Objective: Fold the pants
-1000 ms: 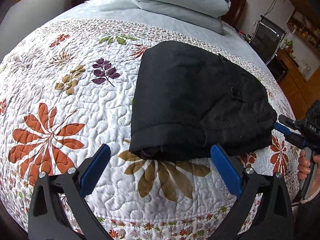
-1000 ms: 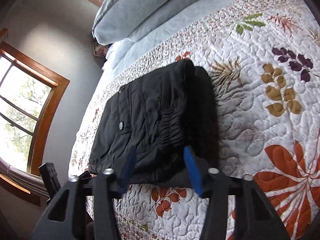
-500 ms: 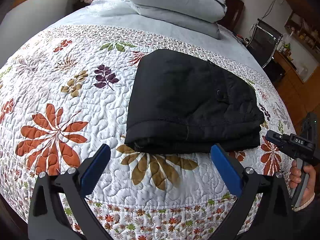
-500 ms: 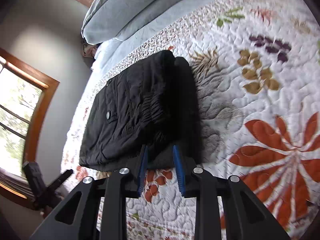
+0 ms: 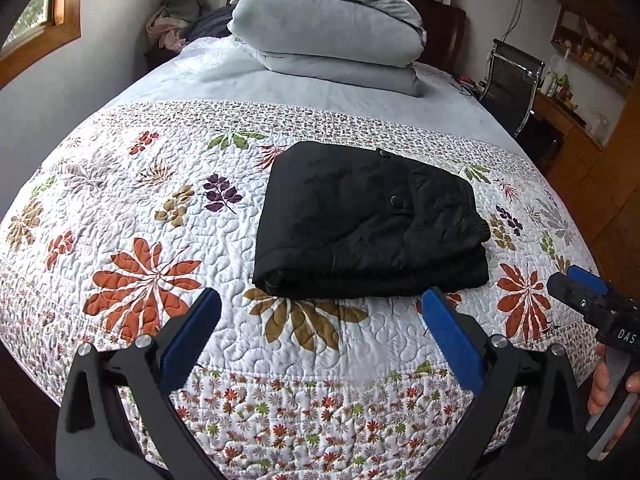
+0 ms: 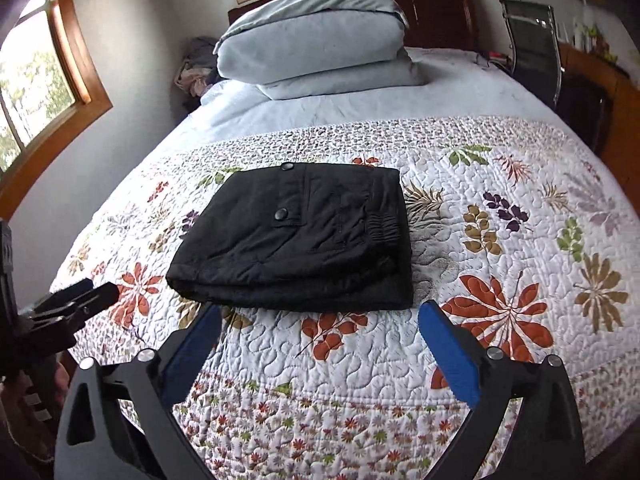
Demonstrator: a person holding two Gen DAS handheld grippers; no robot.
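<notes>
The black pants (image 5: 368,224) lie folded into a compact rectangle on the floral quilt (image 5: 152,208), snap buttons facing up; they also show in the right wrist view (image 6: 296,240). My left gripper (image 5: 320,312) is open and empty, held back from the pants' near edge. My right gripper (image 6: 318,330) is open and empty, also just short of the near edge. The right gripper's body shows at the right edge of the left wrist view (image 5: 592,304). The left gripper's body shows at the left edge of the right wrist view (image 6: 68,304).
A folded pale blue duvet (image 5: 332,36) sits at the head of the bed against a dark headboard (image 6: 436,12). A black office chair (image 5: 512,84) and a wooden desk (image 5: 572,128) stand to the right. Windows (image 6: 36,80) are on the left wall.
Both grippers have pulled back from the pants toward the foot of the bed. The right gripper, which was closing by the pants, has opened wide and let go. The pants stay folded.
</notes>
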